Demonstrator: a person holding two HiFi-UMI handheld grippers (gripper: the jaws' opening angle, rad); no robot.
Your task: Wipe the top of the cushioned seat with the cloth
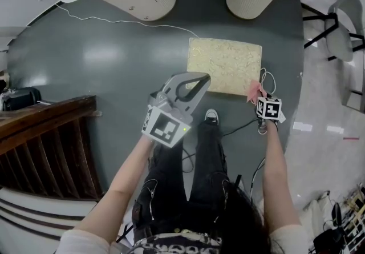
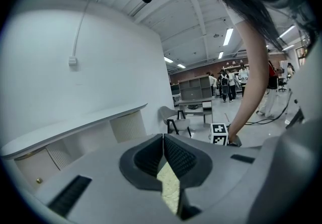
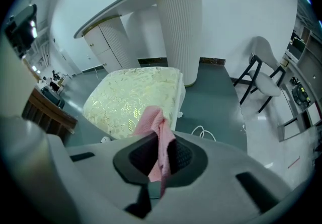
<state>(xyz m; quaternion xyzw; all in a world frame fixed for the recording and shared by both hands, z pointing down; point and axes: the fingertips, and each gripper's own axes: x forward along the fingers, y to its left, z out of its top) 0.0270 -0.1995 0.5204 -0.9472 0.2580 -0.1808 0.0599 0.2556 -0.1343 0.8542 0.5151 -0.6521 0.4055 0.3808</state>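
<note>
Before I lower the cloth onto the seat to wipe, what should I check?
1. Pink cloth clamped in right gripper: ok.
2. Cloth touching cushioned seat: not ok, it appears to hang over the near right corner.
3. Seat top free of objects: ok.
4. Left gripper shut and empty: ok.
5. White cable on the floor beside the seat clear of the right gripper's path: cannot tell.

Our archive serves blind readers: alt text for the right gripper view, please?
The right gripper is shut on a pink cloth, with the cream, leaf-patterned cushioned seat ahead on a dark floor. A white ribbed column and a chair stand behind.
</note>
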